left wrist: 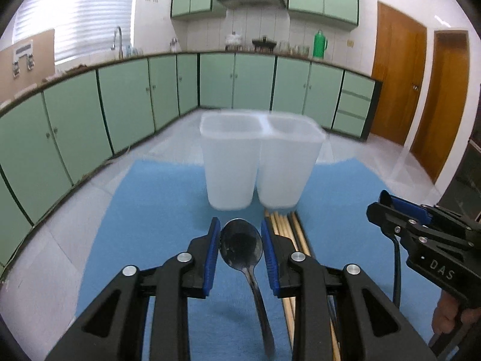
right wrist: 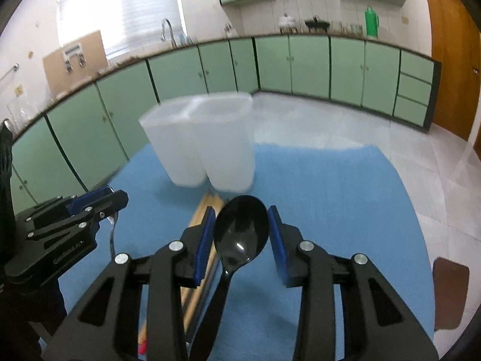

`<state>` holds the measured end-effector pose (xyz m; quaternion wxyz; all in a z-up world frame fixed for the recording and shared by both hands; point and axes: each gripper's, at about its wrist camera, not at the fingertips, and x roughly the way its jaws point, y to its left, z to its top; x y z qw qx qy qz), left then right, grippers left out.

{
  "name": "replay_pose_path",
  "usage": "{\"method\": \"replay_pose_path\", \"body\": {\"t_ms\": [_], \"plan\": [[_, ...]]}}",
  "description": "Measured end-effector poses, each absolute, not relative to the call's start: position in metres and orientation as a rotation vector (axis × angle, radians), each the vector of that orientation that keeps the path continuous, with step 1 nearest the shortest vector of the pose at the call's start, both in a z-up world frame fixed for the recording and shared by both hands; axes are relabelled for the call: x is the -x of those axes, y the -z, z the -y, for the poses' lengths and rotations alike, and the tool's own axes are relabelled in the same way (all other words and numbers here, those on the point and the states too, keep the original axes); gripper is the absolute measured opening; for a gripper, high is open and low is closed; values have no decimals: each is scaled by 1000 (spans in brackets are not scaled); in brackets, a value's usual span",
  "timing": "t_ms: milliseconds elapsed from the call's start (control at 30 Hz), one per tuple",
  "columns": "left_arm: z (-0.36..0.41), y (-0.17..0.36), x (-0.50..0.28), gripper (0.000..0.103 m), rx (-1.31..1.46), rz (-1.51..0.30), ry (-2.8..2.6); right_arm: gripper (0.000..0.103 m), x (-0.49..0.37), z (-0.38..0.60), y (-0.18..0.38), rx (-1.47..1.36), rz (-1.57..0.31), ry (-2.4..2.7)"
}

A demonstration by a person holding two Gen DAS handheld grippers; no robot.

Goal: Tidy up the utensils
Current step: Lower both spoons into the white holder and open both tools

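- Spoons are sitting clamped in both tongs: left tongs [left wrist: 240, 249] are gripping a metal spoon [left wrist: 241, 246], right tongs [right wrist: 242, 234] a black plastic spoon [right wrist: 240, 230], bowls forward, handles trailing back.
- Both are pointing toward the two-compartment white holder [left wrist: 258, 162], standing just ahead on the blue mat [left wrist: 150, 210].
- Left tongs are looking slightly nearer it.
- Chopsticks [left wrist: 284, 225] are lying on the surface below.

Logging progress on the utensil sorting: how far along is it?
Early. Both cups of the translucent white twin-cup holder look empty. In hand: left gripper holds a metal spoon, right gripper a black plastic spoon. Left: wooden chopsticks on the blue mat.
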<state>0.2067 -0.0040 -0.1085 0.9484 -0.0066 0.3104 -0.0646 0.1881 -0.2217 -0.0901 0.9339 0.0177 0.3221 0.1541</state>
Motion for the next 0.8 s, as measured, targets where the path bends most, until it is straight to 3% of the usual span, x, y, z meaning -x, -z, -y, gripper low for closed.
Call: {"method": "replay_pose_path", "body": {"t_ms": [433, 800], "plan": [[-12, 40, -194, 27, 73, -405, 160, 34, -197, 227, 19, -56, -421, -394], [-22, -22, -266, 27, 82, -240, 170, 34, -297, 219, -14, -54, -268, -367]]}}
